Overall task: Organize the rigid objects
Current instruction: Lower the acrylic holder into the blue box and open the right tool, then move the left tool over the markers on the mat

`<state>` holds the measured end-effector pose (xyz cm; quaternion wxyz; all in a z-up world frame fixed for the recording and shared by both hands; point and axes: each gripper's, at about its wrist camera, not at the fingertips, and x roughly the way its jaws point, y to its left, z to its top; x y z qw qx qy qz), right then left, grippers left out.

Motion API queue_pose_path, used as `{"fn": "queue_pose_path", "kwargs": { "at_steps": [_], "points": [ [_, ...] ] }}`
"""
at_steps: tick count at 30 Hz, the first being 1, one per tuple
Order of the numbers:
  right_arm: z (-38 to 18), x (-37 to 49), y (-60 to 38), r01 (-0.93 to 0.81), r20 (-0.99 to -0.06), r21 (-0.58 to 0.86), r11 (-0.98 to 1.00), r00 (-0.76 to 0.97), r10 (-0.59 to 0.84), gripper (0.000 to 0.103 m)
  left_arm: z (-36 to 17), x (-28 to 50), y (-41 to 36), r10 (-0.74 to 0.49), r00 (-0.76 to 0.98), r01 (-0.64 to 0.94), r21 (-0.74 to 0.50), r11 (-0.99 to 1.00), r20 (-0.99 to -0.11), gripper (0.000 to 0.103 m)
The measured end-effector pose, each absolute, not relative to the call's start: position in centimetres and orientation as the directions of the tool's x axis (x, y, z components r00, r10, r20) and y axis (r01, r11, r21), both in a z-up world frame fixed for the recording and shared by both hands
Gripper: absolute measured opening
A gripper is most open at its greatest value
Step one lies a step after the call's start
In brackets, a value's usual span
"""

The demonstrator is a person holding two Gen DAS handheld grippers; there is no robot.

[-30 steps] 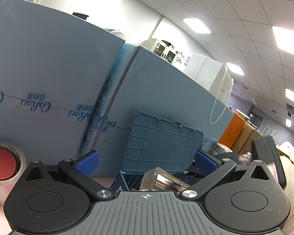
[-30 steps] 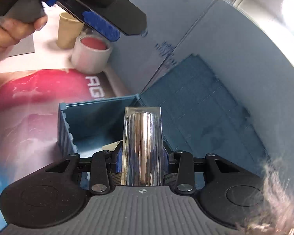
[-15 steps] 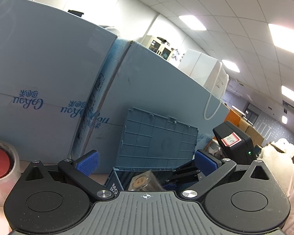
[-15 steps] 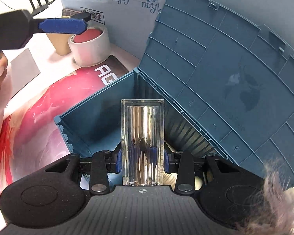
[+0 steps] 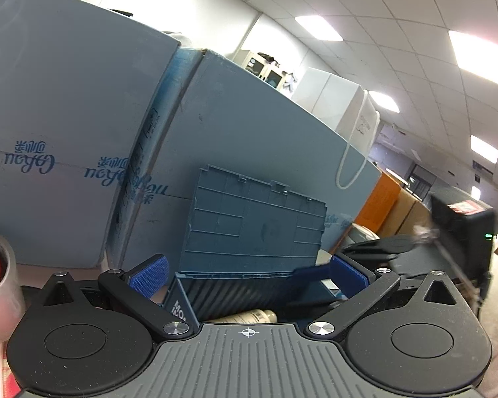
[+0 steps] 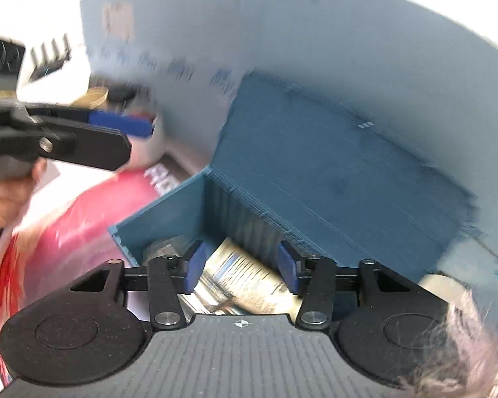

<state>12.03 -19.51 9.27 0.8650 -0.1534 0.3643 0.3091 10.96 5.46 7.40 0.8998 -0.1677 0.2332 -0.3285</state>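
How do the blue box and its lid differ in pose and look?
The blue box sits low with its opening upward and holds items; its lid stands raised behind it, leaning on the pale carton. The box's inner wall is finely ribbed; the lid shows a coarse grid. Both share the same blue plastic.

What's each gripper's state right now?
Left gripper: open, holding nothing.
Right gripper: open, empty, above the blue box.
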Motion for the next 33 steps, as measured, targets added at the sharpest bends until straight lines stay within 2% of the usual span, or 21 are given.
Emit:
{"fn": "queue_pose_path", "kwargs": {
  "at_steps": [1, 3, 10, 12, 15, 19, 25, 29, 33],
  "points": [
    [9.7, 11.4, -20.2, -0.632, -0.702, -0.044, 0.773, 0.571, 0.427, 0.053, 7.4, 10.9, 5.4, -0.672, 0.674, 0.517, -0.454, 0.726, -0.307, 0.103],
    [10.4, 9.9, -21.8, -0.597, -0.652, -0.039, 0.801, 0.623, 0.433, 0.065, 7.4, 10.7, 5.2, -0.676, 0.671, 0.524, -0.449, 0.724, -0.305, 0.103],
    [11.3, 4.1, -27.1, -0.433, -0.481, -0.058, 0.9, 0.802, 0.355, 0.081, 7.7, 9.7, 4.0, -0.685, 0.671, 0.556, -0.419, 0.718, -0.283, 0.103],
    [11.3, 2.1, -28.4, -0.363, -0.415, -0.062, 0.93, 0.857, 0.307, 0.09, 7.7, 9.3, 3.4, -0.685, 0.675, 0.568, -0.399, 0.72, -0.275, 0.103],
    [11.1, -0.8, -30.4, -0.21, -0.315, -0.028, 0.977, 0.93, 0.19, 0.092, 7.8, 8.5, 2.1, -0.684, 0.677, 0.586, -0.363, 0.724, -0.272, 0.103],
    [10.3, -4.1, -33.8, -0.032, -0.23, 0.117, 0.993, 0.971, 0.058, 0.094, 8.1, 6.9, 0.3, -0.73, 0.639, 0.657, -0.322, 0.681, -0.243, 0.103],
    [6.6, -7.6, -38.5, 0.169, -0.229, 0.278, 0.945, 0.968, -0.106, 0.097, 9.1, 3.8, -4.1, -0.784, 0.575, 0.738, -0.265, 0.62, -0.233, 0.103],
    [3.9, -9.8, -41.5, 0.243, -0.185, 0.456, 0.856, 0.967, -0.176, 0.097, 9.3, 2.7, -8.2, -0.842, 0.471, 0.776, -0.33, 0.537, -0.262, 0.103],
    [1.7, -11.2, -43.3, 0.235, -0.122, 0.587, 0.775, 0.972, -0.203, 0.097, 9.2, 2.5, -13.2, -0.888, 0.331, 0.789, -0.422, 0.445, -0.319, 0.103]
  ]
}}
